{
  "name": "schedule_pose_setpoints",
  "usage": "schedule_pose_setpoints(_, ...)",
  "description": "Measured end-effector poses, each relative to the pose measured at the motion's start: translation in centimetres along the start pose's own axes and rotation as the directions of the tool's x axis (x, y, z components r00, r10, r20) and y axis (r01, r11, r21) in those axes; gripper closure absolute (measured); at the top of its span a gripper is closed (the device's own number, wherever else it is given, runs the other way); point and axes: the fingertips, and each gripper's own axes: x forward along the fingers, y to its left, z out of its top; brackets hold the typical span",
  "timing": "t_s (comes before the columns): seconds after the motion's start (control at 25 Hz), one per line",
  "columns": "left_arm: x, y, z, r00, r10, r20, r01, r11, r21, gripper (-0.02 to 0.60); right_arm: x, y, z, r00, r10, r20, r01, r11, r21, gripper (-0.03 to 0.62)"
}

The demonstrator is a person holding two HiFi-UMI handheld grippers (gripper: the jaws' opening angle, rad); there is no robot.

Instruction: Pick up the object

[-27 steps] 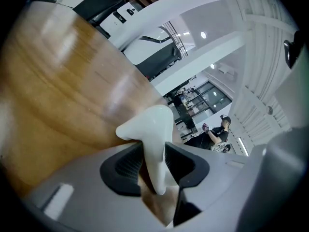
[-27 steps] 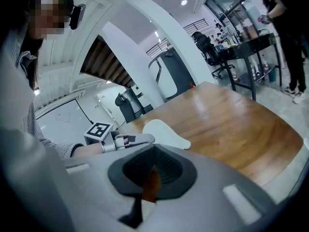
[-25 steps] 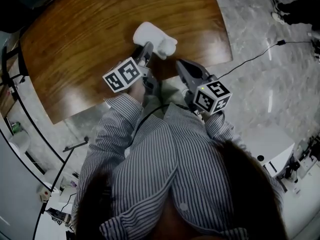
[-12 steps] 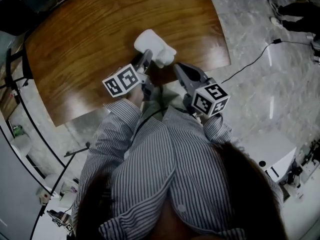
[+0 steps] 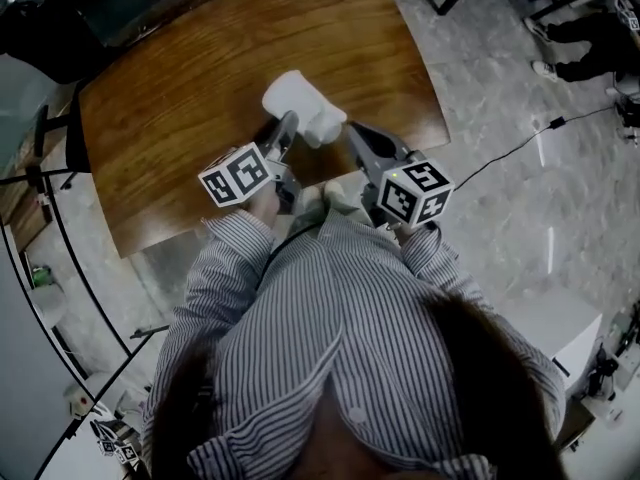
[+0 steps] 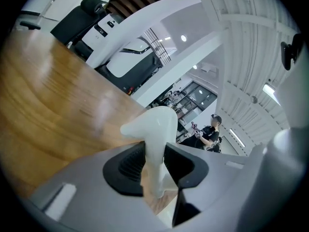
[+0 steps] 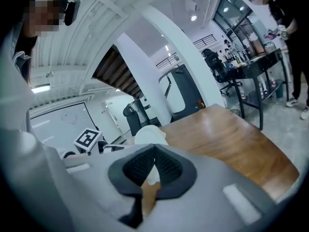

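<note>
- Since a second ago the left gripper (image 5: 283,131) has drawn its jaws in a little on the white object (image 5: 303,108); the head view has also shifted, so more of the table's (image 5: 180,118) far end shows; grippers and object otherwise sit much as they did.
- Left jaws now clamp a narrow part of the object between their black ribbed pads, and the wider, flared part sticks up beyond them.
- Right gripper (image 5: 357,136) lies just beside the object on its other side; its jaws are closed with the tips meeting, holding nothing.
- Object sits over the table near the front edge; whether it rests on the wood or has cleared it, I cannot tell.
- For the task, the grasp looks made; lifting seems the step left.
- Object: white, matte, smooth and rounded, lumpy like a mitten from above; it could be soft plastic or foam, so a narrow pinch may let it swing or slip.
- Table: glossy brown wood, clear grain, rounded corners, bright reflections.
- Grippers: pale grey moulded shells; each carries a cube with black and white square markers, left (image 5: 238,175) and right (image 5: 415,190).
- Person's striped shirt (image 5: 330,318) fills the lower head view; the floor (image 5: 500,208) is grey, marble-like stone.
</note>
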Motion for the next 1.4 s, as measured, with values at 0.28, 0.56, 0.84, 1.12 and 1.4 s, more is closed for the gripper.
schedule_pose_setpoints(0.28, -2.6, -2.6, 1.7, 0.998, -0.029, 0.059, 0.025, 0.998, 0.062, 0.46, -0.5, 2.1, 2.9, 0.998, 0.047, 0.042, -0.045, 0.998, -0.049, 0.592)
schedule_pose_setpoints(0.56, -3.2, -3.3, 2.1, 0.995, -0.034, 0.09, 0.029, 0.998, 0.058, 0.46, -0.1, 2.5, 3.8, 0.997, 0.07, 0.025, -0.067, 0.994, -0.09, 0.592)
schedule_pose_setpoints(0.84, -3.9, -3.3, 2.0, 0.995, -0.045, 0.087, 0.04, 0.997, 0.064, 0.46, 0.3, 3.5, 4.6, 0.996, 0.066, 0.055, -0.06, 0.991, -0.119, 0.592)
schedule_pose_setpoints(1.12, -4.3, -3.0, 1.5, 0.992, -0.064, 0.108, 0.06, 0.997, 0.043, 0.46, 0.2, 3.8, 3.7, 0.998, 0.052, 0.046, -0.045, 0.989, -0.139, 0.592)
schedule_pose_setpoints(1.4, -4.2, -3.2, 1.3, 0.992, -0.066, 0.107, 0.062, 0.997, 0.045, 0.46, 0.2, 4.2, 3.5, 0.998, 0.056, 0.026, -0.051, 0.985, -0.163, 0.592)
